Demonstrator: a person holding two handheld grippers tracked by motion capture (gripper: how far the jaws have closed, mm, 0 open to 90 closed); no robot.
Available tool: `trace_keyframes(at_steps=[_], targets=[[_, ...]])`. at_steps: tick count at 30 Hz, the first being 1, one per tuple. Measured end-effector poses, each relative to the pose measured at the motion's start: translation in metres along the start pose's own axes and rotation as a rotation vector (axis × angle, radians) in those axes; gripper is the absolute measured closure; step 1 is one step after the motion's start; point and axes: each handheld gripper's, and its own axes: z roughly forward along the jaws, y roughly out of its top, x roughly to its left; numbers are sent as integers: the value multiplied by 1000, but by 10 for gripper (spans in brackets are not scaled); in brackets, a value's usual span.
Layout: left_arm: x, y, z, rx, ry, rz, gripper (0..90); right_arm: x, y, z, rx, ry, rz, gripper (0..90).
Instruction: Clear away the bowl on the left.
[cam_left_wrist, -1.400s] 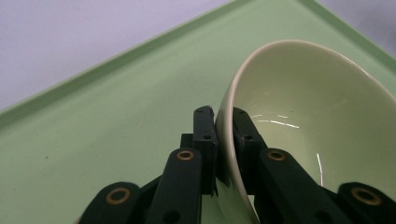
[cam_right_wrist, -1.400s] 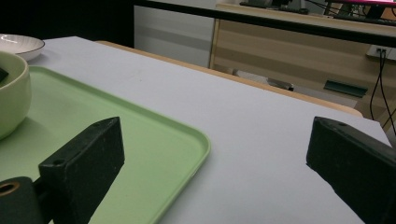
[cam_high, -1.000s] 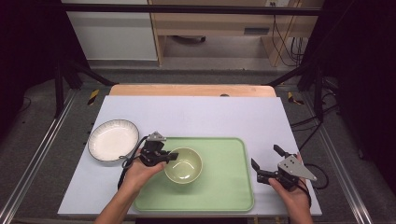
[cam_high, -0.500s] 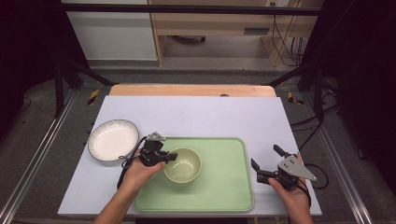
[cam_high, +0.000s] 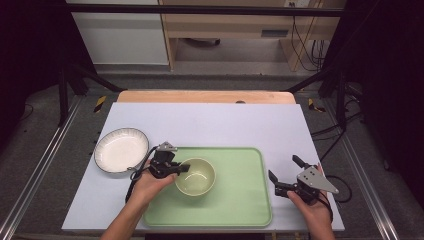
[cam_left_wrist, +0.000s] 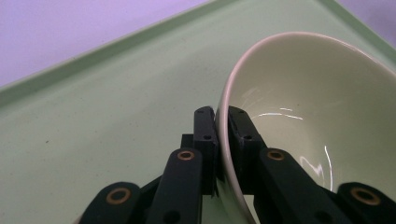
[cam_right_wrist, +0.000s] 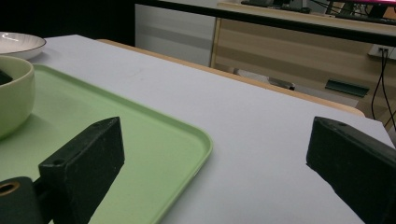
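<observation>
1. The pale green bowl (cam_high: 195, 176) sits upright on the green tray (cam_high: 240, 200), in the tray's left half, a little nearer the tray's far edge than its near one.
2. The left gripper (cam_high: 176, 169) is clamped on the bowl's left rim; in the left gripper view its two black jaws pinch the rim (cam_left_wrist: 223, 116) between them, one jaw outside the wall and one inside (the bowl's glossy inside (cam_left_wrist: 317, 107) catches streaks of light).
3. The person's left hand (cam_high: 150, 184) holds that gripper from the tray's near-left corner, with the forearm coming up from the near table edge.
4. The right gripper (cam_high: 285, 173) is off the tray, just beyond its right edge, over the pale lilac table cover (cam_high: 210, 120); its jaws stand wide apart and hold nothing, and the right hand (cam_high: 312, 202) grips it from behind.
5. In the right gripper view the tray's rounded corner (cam_right_wrist: 201, 140) lies between the spread jaws.
6. A white plate with a dark rim (cam_high: 121, 150) lies on the cover to the left of the tray, near it but apart.
</observation>
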Motion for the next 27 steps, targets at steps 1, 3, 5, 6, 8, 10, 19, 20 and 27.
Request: trace_keyframes(at_steps=[1,3,5,6,8,10,19,20,27], targets=[[0,0,0,0,1,1,829,0,0,0,0,0,0,45],[0,0,0,8,9,8,822,0,0,0,1,1,-1,45],[0,0,1,4,20,5,778,0,0,0,0,0,0,45],[0,1,0,6,28,11,741,0,0,0,0,1,1,45],[0,2,-3,-5,36,13,686,0,0,0,0,1,1,45],[-1,5,-8,-25,44,32,656,0,0,0,0,1,0,44],[4,18,-35,-168,43,86,325,0,0,0,0,2,1,44],[5,19,-38,-194,45,99,301,0,0,0,0,2,1,44],[11,22,-59,-304,47,155,105,0,0,0,1,2,1,43]])
